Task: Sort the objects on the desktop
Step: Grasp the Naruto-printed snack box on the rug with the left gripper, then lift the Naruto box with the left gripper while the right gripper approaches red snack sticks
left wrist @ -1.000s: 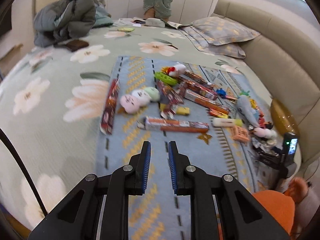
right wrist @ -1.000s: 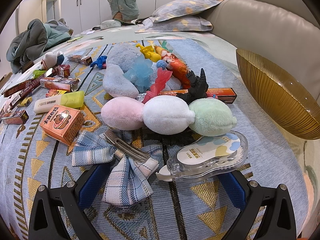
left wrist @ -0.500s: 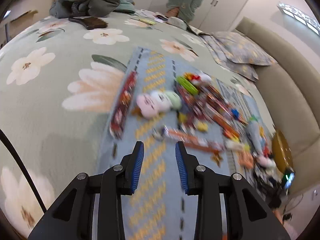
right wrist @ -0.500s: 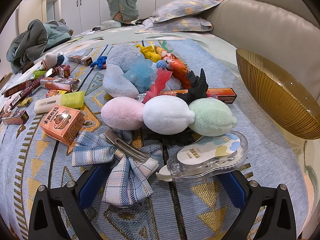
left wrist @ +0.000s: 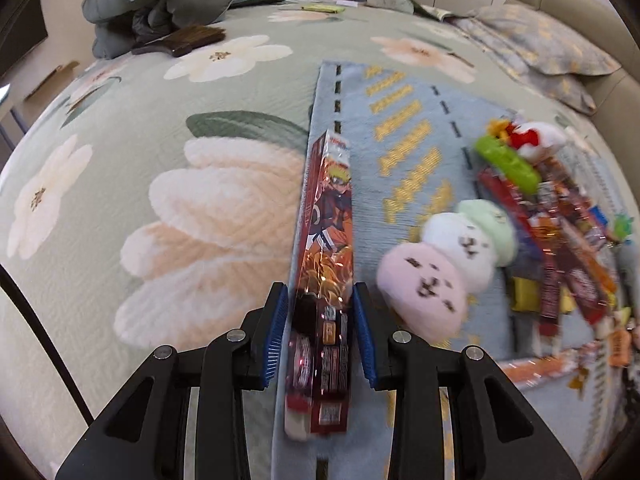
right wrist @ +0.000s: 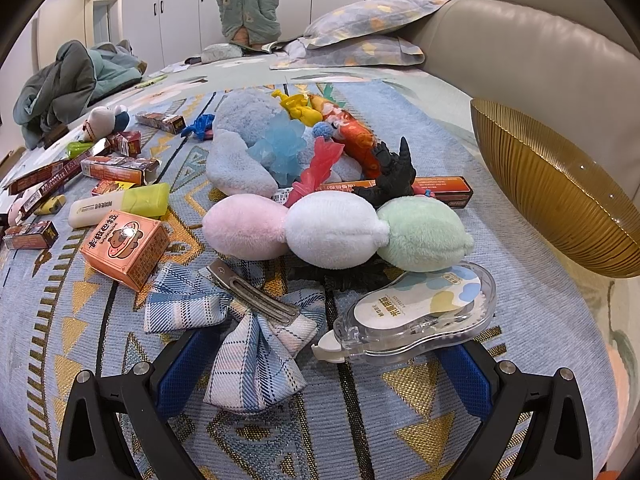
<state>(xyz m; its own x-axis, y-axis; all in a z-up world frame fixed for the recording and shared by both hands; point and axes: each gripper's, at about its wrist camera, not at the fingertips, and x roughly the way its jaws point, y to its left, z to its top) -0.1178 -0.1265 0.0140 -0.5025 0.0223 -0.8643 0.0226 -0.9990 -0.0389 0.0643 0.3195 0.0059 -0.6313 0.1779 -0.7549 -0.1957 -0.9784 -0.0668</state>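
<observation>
Left gripper (left wrist: 320,330): jaws apart, having just been opening, straddling the long red cartoon-printed box (left wrist: 326,280) on the blue mat's (left wrist: 404,152) edge. Right gripper (right wrist: 320,368): jaws wide apart, unloaded. Ribbed gold bowl (right wrist: 560,196): contents hidden.

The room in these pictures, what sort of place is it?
Most likely a bedroom: the items lie on a bed with a floral quilt, pillows rest against a padded headboard, and white wardrobe doors stand behind.
</observation>
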